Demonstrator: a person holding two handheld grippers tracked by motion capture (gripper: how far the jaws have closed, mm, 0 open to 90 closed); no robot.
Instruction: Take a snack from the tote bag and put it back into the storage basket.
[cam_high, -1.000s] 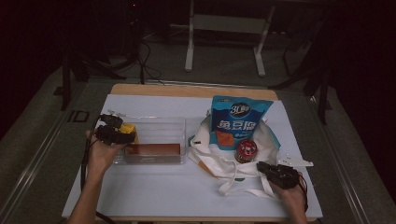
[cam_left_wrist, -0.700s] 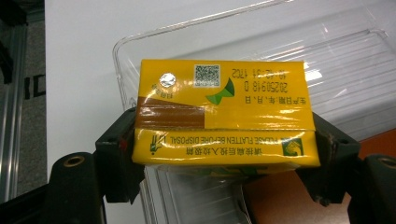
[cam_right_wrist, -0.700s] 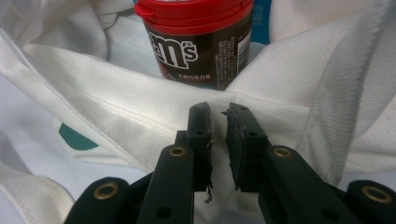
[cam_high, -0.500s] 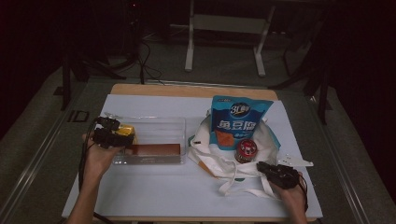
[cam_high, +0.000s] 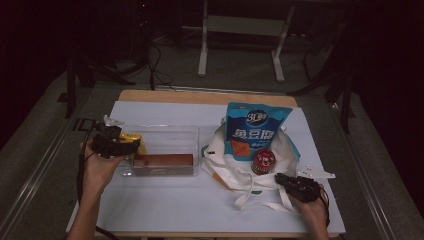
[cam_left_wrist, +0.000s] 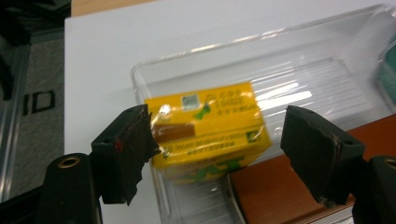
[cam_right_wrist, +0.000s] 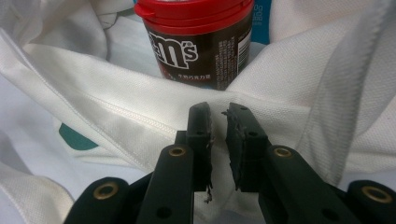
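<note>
— Where do we stand with the small yellow cardboard carton (cam_left_wrist: 208, 126)?

— It sits at the near-left corner of the clear plastic tray (cam_left_wrist: 327, 70), tilted over the rim and just beside the long brown box (cam_left_wrist: 280, 186) in the same tray. Our left gripper (cam_left_wrist: 217, 140) is spread wide around it: one pad touches an end, the other stands off.

— So no real grip. What worries us?

— If we lift on one pad, the carton tips or drops back. If we close askew, it jams against the brown box or drags the light tray along.

— And the room around it?

— Bare white table (cam_high: 175, 210) lies left of the tray and in front of it. To its right the white cloth bag (cam_right_wrist: 116, 107) crowds in, with a red-lidded brown jar (cam_right_wrist: 196, 42) on it.

— The right gripper (cam_right_wrist: 218, 116)?

— Over that bag's cloth, jaws nearly together with a slim gap between them – we cannot tell whether they nip fabric. A snagged strap could topple the jar.
</note>
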